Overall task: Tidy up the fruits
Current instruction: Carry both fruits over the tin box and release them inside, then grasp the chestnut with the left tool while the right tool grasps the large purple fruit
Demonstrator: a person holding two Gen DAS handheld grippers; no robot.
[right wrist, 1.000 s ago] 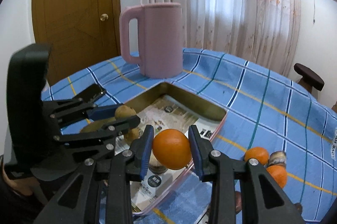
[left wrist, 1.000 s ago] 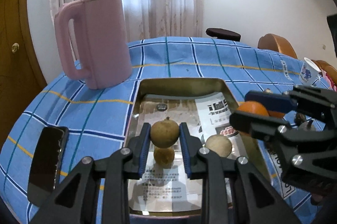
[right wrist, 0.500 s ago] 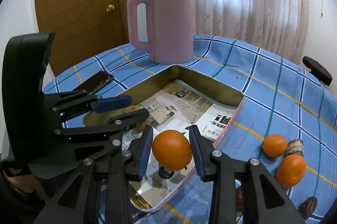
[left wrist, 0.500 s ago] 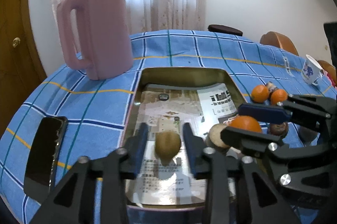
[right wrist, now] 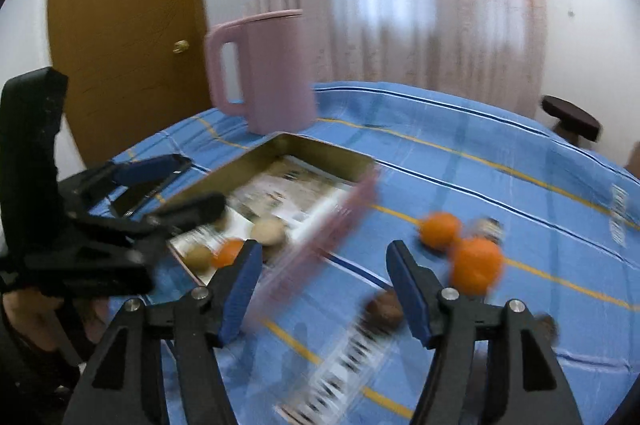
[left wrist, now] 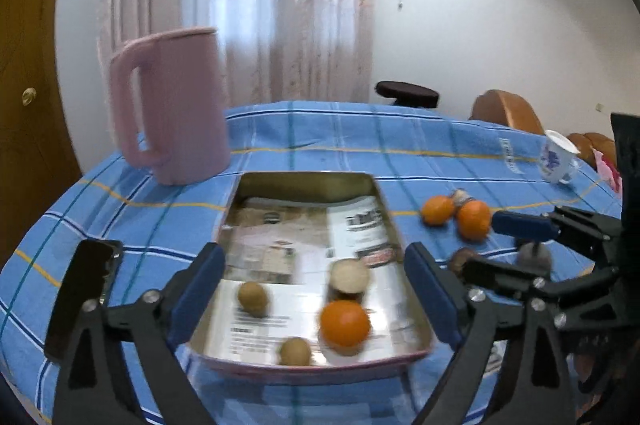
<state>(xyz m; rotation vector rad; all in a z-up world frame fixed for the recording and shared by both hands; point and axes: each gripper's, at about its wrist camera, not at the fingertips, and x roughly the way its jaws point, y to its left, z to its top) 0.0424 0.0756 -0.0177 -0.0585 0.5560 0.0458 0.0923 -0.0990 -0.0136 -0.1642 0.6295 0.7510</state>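
A metal tray (left wrist: 308,181) lined with newspaper sits on the blue checked tablecloth. In it lie an orange (left wrist: 345,325), two small brown fruits (left wrist: 253,299) (left wrist: 295,351) and a pale round fruit (left wrist: 349,275). My left gripper (left wrist: 314,299) is open and empty above the tray's near end. My right gripper (right wrist: 325,289) is open and empty over the cloth, right of the tray (right wrist: 320,155); it also shows in the left wrist view (left wrist: 516,245). Two oranges (right wrist: 440,229) (right wrist: 476,265) and small dark fruits (right wrist: 386,307) lie on the cloth.
A tall pink jug (left wrist: 172,105) stands behind the tray's left corner. A black phone (left wrist: 82,291) lies left of the tray. A white and blue cup (left wrist: 558,161) stands at the far right. A printed strip (right wrist: 352,357) lies on the cloth under my right gripper.
Both grippers opened and pulled back. The brown fruit left my left gripper and the orange left my right gripper; both now lie in the tray. My right gripper swung right.
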